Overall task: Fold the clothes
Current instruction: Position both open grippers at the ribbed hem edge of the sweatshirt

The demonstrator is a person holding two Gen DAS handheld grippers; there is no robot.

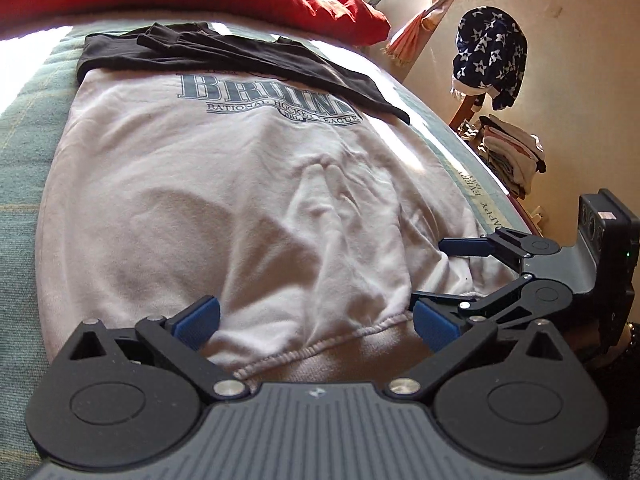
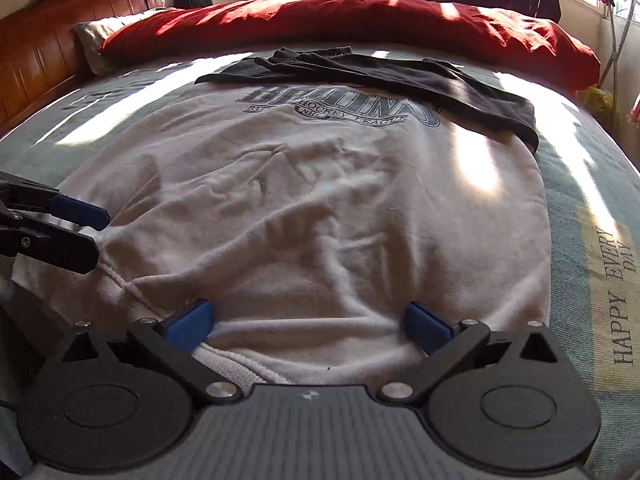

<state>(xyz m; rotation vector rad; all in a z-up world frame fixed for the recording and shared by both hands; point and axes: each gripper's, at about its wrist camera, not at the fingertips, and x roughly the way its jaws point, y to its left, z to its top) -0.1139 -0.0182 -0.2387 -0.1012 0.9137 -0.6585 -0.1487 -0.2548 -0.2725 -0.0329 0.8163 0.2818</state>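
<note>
A white sweatshirt (image 1: 224,184) with a dark "Bruins" print lies flat on the bed, its black sleeves (image 1: 248,60) folded across the chest. It also shows in the right wrist view (image 2: 320,208). My left gripper (image 1: 316,322) is open, its blue pads on either side of the hem at the shirt's near edge. My right gripper (image 2: 308,322) is open over the hem too. The right gripper shows in the left wrist view (image 1: 452,272), open beside the hem. The left gripper shows in the right wrist view (image 2: 94,236).
A red duvet (image 2: 360,20) lies across the far end of the bed. The bedsheet (image 2: 592,240) is teal with printed words. A wooden headboard (image 2: 48,40) stands at the left. A chair with a star-patterned garment (image 1: 492,52) and stacked clothes (image 1: 512,152) stands beside the bed.
</note>
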